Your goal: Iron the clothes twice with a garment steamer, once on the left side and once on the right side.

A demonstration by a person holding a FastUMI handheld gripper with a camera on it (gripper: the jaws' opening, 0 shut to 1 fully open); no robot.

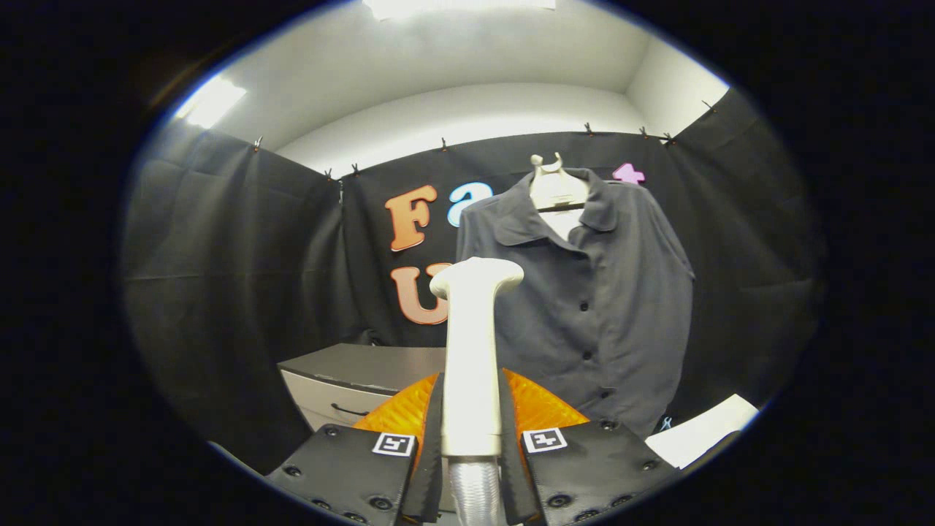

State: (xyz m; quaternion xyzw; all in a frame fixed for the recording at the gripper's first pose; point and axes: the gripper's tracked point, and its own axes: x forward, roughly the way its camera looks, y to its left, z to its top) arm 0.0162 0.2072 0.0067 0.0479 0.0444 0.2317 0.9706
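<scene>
Jaws point(471, 438) clamping the cream plastic garment steamer handle point(471, 351), standing upright between them, ribbed grey hose point(476, 493) at 6 o'clock. Hanging beyond at 1 o'clock: dark grey button-front shirt point(592, 307) on pale hanger point(554, 188). Sitting at 10 o'clock: grey drawer cabinet point(350, 383).

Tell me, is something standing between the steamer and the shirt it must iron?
Nothing visible does. The hand-held gripper is shut on the steamer, whose head points up just ahead of the fingers. The dark shirt hangs on its hanger beyond the steamer, with open space between them. The cabinet stands lower, off to the side.
</scene>
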